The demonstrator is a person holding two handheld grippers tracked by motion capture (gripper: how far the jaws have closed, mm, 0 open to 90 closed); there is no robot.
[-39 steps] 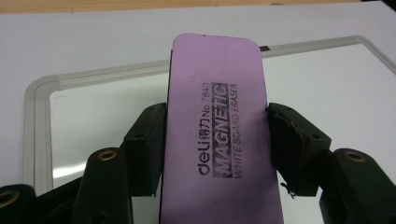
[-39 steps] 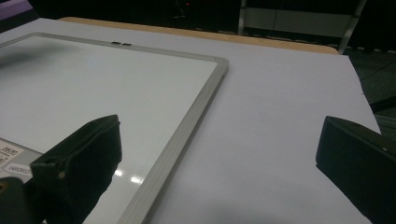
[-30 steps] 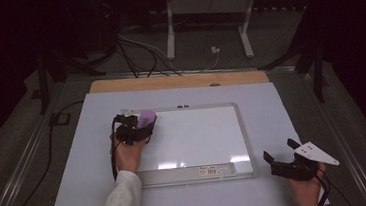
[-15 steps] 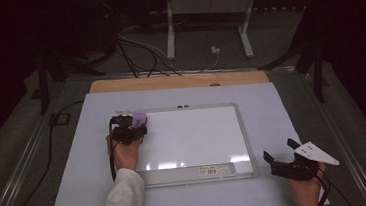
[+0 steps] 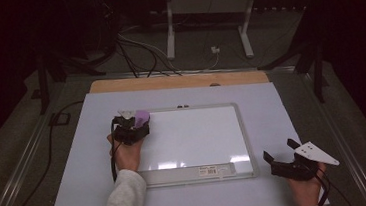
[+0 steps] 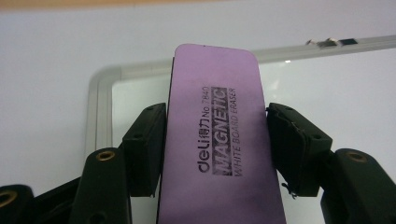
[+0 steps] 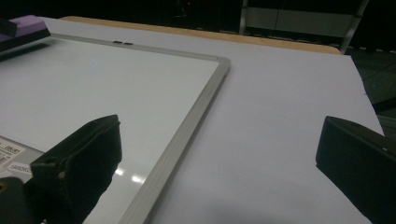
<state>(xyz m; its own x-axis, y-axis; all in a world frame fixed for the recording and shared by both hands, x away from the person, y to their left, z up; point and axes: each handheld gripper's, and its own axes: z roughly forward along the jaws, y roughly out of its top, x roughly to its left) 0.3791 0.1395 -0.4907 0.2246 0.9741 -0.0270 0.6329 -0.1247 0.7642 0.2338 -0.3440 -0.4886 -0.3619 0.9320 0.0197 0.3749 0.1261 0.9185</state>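
A purple magnetic whiteboard eraser (image 6: 219, 135) sits clamped between the black jaws of my left gripper (image 6: 215, 140), pads pressing both its long sides. In the high view that left gripper (image 5: 132, 127) and the eraser (image 5: 141, 118) are over the far left corner of the whiteboard (image 5: 198, 131), a white panel in a silver frame (image 6: 100, 107). My right gripper (image 5: 282, 153) rests on the table past the board's near right corner, jaws wide apart with nothing between them. From the right gripper view the eraser (image 7: 23, 23) shows at the far left, and the board's frame (image 7: 187, 121) runs diagonally.
The board lies on a pale sheet (image 5: 281, 104) over a wooden table (image 5: 179, 80). Cables (image 5: 136, 52) and a metal stand (image 5: 209, 25) are on the dark floor behind. A barcode label (image 5: 212, 169) sits on the board's near edge.
My left gripper with the eraser has slid a little leftward along the board's far edge, toward the far left corner. The right gripper has stayed put.
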